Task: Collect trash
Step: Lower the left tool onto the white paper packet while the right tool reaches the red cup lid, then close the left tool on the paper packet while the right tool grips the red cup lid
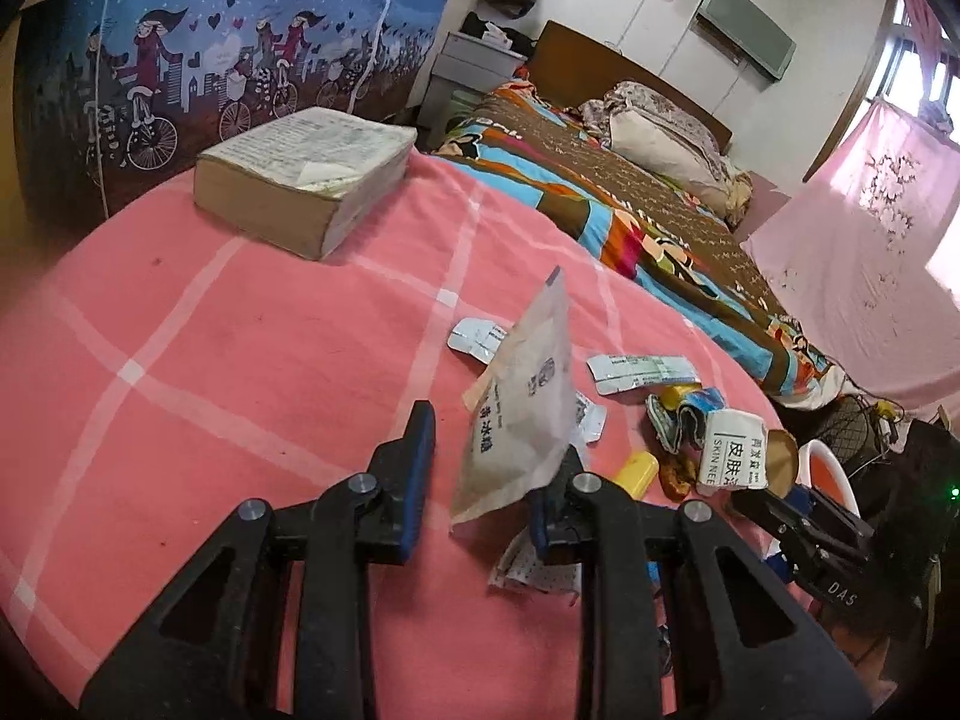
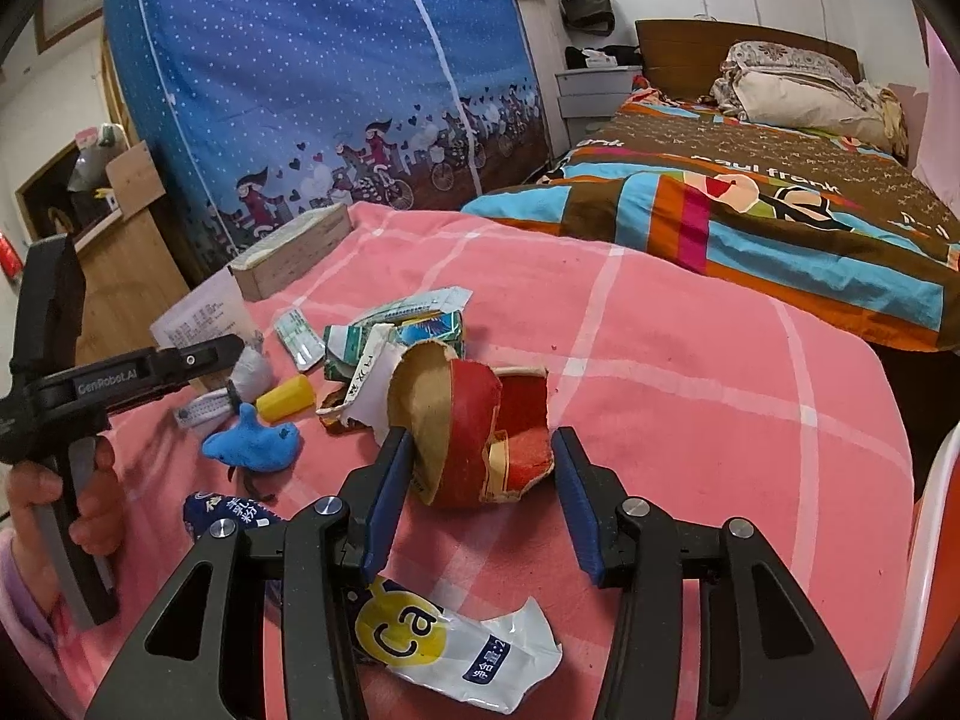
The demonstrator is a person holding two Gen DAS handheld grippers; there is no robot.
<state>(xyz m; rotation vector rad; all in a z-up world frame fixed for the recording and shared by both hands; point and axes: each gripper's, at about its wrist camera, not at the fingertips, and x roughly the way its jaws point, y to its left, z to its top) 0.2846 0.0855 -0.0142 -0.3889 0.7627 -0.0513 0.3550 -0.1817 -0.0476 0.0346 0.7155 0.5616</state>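
Your left gripper (image 1: 489,468) hides the lower corner of the translucent pouch (image 1: 519,414), so you cannot tell whether both pads touch it. In the right wrist view your right gripper (image 2: 480,480) covers part of the white Ca wrapper (image 2: 456,645), and the torn red box (image 2: 474,438) blocks the crumpled cartons (image 2: 390,342) behind it. The print on the blister strips (image 1: 642,372) is too small to read. Your hand (image 2: 36,498) is cut off by the frame edge.

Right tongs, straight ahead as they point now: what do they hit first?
Likely the torn red carton: it sits between the right tongs, touching the left pad. Behind it lies more wrapper litter.
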